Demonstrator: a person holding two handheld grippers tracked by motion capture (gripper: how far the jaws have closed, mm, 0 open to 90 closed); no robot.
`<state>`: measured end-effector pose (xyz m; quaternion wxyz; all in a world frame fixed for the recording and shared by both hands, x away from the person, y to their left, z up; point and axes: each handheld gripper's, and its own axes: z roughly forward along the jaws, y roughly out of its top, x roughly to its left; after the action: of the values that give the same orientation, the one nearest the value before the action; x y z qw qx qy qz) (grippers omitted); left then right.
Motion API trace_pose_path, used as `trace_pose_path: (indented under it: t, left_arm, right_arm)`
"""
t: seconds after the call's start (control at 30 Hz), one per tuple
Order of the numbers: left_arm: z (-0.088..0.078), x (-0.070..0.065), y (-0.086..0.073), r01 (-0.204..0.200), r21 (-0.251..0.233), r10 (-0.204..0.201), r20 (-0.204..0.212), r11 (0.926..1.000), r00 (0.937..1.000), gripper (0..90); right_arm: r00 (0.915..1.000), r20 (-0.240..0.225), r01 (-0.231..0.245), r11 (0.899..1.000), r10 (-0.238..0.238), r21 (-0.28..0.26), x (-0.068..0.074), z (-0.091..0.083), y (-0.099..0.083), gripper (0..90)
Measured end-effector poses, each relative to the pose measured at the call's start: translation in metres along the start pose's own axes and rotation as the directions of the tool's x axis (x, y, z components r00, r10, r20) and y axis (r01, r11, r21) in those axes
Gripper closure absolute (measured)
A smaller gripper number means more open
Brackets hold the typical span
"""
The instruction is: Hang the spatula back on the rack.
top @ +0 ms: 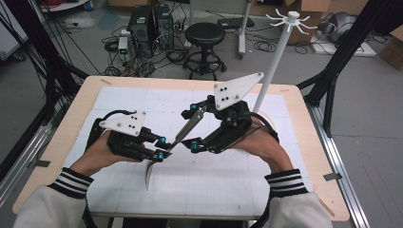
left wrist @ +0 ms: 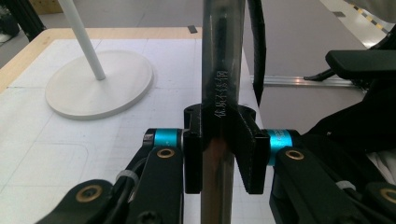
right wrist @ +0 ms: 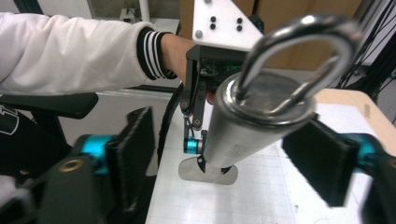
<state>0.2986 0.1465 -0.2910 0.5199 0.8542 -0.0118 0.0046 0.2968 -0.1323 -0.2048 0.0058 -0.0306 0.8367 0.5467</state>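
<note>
Steel spatula (top: pixel 177 137) hangs tilted over the mat (top: pixel 119 102), well in front of the white stand (top: pixel 278 59): your left gripper (top: pixel 161 148) pinches its shaft just above the blade. Your right gripper (top: pixel 193 128) has its jaws spread either side of the handle's ringed end, neither pad touching.

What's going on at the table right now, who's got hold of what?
A person works two tools over a white mat. The left tool is clamped on the shaft of a metal spatula, whose blade hangs down toward the mat. The right tool sits around the handle end with its hanging ring, jaws not yet touching it. A white hook stand waits at the far right corner.
</note>
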Motion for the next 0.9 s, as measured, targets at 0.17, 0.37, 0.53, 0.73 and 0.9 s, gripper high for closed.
trace_pose_path:
  t: [0.17,0.37,0.53,0.73,0.9]
  left_arm:
    - [-0.0002,-0.0002,0.0001,0.003,-0.002,-0.003,0.001,1.0,1.0,74.5]
    - [-0.0001,-0.0002,-0.0003,0.0,0.008,0.0,0.0,1.0,1.0,74.5]
    - [-0.0001,-0.0005,-0.0002,-0.001,0.011,0.001,0.004,0.9999,1.0,74.5]
    - [0.0,-0.0006,-0.0004,-0.003,0.009,0.003,0.005,1.0,1.0,74.5]
    - [0.0002,0.0001,-0.0007,0.001,0.008,-0.001,0.005,1.0,1.0,74.5]
  right_arm:
    - [1.0,-0.002,-0.002,1.0,0.002,-0.01,-0.0004,-0.0028,0.0005,40.1]
    - [0.9998,-0.02,-0.005,1.0,0.005,-0.001,-0.0007,-0.0022,0.0,52.6]
    - [0.9999,-0.014,-0.005,1.0,0.005,0.0,-0.0012,-0.0021,-0.0001,59.7]
    - [1.0,-0.006,-0.005,1.0,0.005,-0.005,-0.0021,-0.003,0.0003,67.7]
    - [0.9999,-0.002,-0.014,1.0,0.014,0.002,-0.0023,-0.0022,0.0022,68.4]
